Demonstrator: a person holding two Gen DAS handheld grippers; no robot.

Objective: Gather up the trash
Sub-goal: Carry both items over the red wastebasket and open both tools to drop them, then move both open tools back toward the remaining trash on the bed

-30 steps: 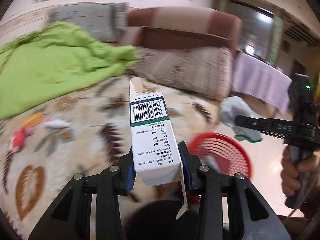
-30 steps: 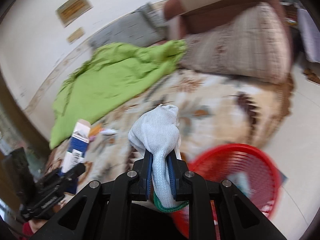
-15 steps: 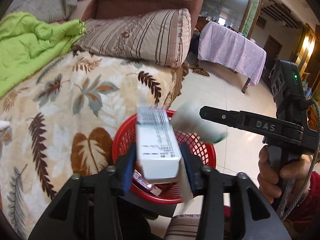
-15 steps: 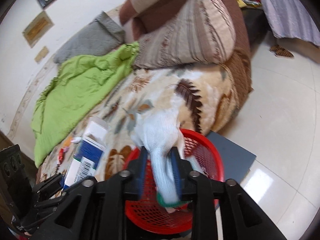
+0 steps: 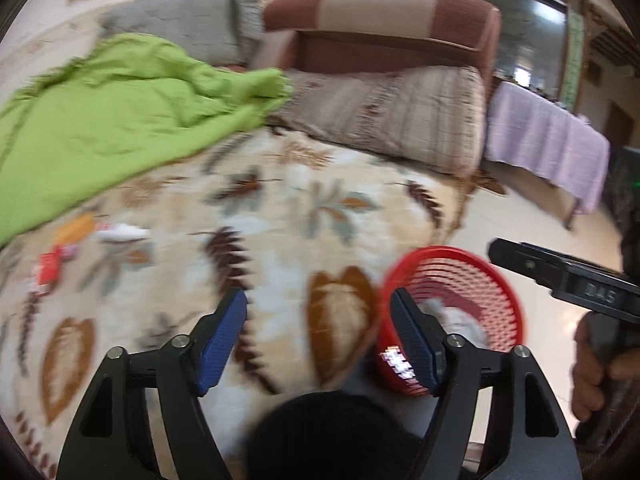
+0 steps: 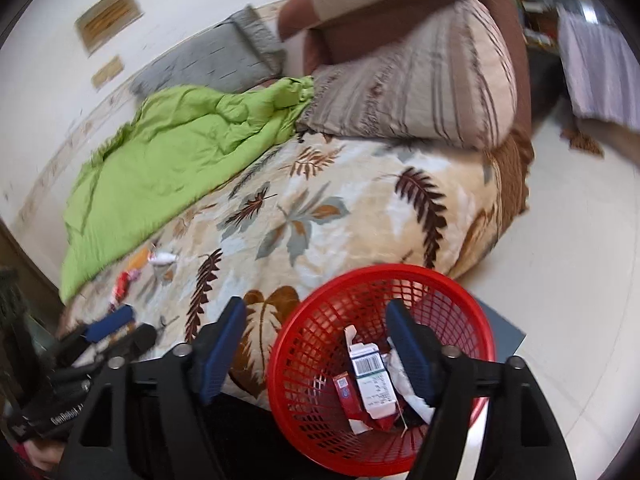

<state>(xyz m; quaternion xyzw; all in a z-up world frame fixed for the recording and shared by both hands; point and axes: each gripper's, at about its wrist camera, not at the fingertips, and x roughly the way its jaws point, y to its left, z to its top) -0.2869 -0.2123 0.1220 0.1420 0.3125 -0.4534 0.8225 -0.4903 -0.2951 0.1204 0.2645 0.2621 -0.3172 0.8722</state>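
The red basket (image 6: 384, 360) on the floor at five o'clock stands open-topped, leafy bedspread (image 6: 320, 208) lies clear toward twelve, green quilt (image 6: 172, 152) bulks at ten, striped pillow (image 6: 420, 92) blocks at one.

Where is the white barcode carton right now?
In the right wrist view, the white barcode carton lies inside the red basket, between a red packet and white cloth.

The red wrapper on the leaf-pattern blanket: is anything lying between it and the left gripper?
Nothing visible lies between them. The red wrapper sits on open blanket, left of the left gripper, whose fingers are opening with nothing between them.
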